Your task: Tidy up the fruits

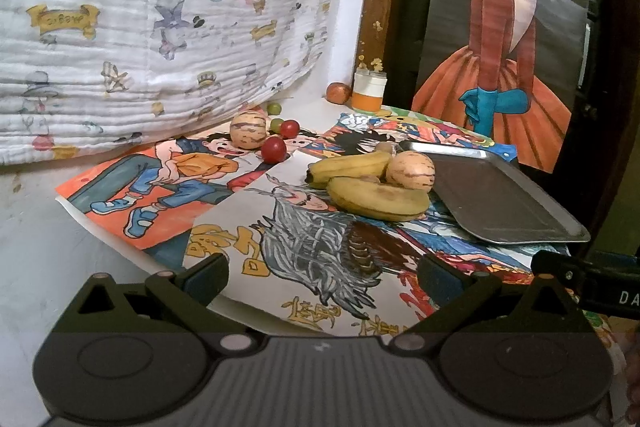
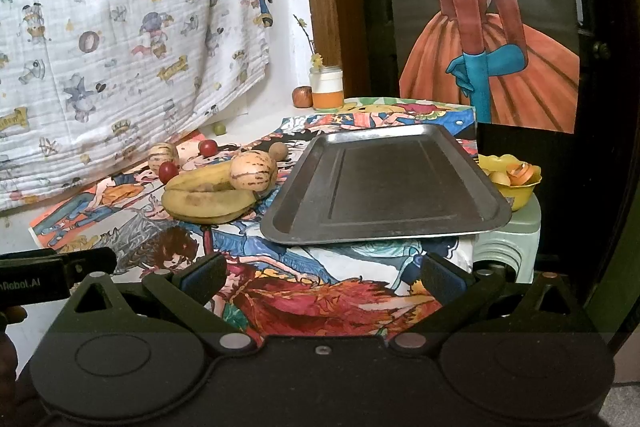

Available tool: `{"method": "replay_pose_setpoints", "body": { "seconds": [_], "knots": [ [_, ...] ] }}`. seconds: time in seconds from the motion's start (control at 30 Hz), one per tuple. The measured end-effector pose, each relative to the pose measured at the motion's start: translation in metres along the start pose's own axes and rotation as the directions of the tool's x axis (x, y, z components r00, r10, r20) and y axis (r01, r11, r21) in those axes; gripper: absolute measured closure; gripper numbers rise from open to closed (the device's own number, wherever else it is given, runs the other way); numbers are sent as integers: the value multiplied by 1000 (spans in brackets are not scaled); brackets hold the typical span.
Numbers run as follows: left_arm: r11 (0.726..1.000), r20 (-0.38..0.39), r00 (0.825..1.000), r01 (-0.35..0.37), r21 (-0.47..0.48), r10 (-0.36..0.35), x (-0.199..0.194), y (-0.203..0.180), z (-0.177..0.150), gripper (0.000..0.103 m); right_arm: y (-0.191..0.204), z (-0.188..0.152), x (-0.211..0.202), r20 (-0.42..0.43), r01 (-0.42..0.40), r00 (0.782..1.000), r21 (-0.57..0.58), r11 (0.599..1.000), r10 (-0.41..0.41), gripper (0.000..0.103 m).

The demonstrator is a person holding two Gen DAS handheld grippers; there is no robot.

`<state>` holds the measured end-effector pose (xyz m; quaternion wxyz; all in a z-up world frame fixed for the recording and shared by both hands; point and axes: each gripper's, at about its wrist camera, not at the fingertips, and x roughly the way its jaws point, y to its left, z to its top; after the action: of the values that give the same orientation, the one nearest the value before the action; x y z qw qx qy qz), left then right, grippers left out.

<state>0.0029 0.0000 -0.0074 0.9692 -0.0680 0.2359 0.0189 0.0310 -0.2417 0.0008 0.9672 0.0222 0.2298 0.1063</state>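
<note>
Both grippers' jaws gape, gripping nothing; only the right wrist view shows the yellow bowl beyond the tray.

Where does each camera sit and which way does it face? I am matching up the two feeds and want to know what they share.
Left wrist: sits on the left gripper, looking forward over its open fingers at the bananas and nearby fruit, with the tray off to the right; the other gripper's black body pokes in at right.
Right wrist: sits on the right gripper, open too, facing the tray head-on, bananas to its left; a yellow bowl shows at right.
Shared: bananas, tray, orange jar, patterned cloth, dress picture.
</note>
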Motion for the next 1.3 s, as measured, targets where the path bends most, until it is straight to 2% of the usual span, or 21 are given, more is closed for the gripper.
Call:
{"method": "replay_pose_setpoints", "body": {
  "seconds": [0.17, 0.33, 0.63, 0.77, 1.07, 1.2, 1.3],
  "knots": [
    [1000, -13, 1000, -8, -8, 8, 3, 4, 5, 0, 2, 10, 5, -15, -13, 1000, -43, 999, 13, 0],
    [1000, -36, 999, -16, -24, 15, 11, 10, 14, 0, 4, 24, 13, -27, -73, 997, -72, 995, 71, 0],
    [998, -72, 997, -18, -60, 14, 29, 27, 30, 0, 10, 51, 30, -57, -153, 988, -188, 970, 145, 0],
    [996, -80, 997, -14, -83, 7, 39, 36, 39, 0, 6, 69, 43, -66, -166, 986, -211, 963, 155, 0],
    [997, -92, 996, 5, -75, -12, 63, 36, 57, 0, -6, 90, 77, -88, -173, 984, -214, 961, 158, 0],
    [998, -95, 994, 49, -49, -53, 68, 30, 56, 0, -10, 96, 96, -124, -216, 973, -189, 958, 195, 1],
    [996, -86, 992, 90, -6, -90, 71, 22, 55, 0, -13, 99, 110, -162, -266, 957, -144, 953, 242, 1]
  ]
}}
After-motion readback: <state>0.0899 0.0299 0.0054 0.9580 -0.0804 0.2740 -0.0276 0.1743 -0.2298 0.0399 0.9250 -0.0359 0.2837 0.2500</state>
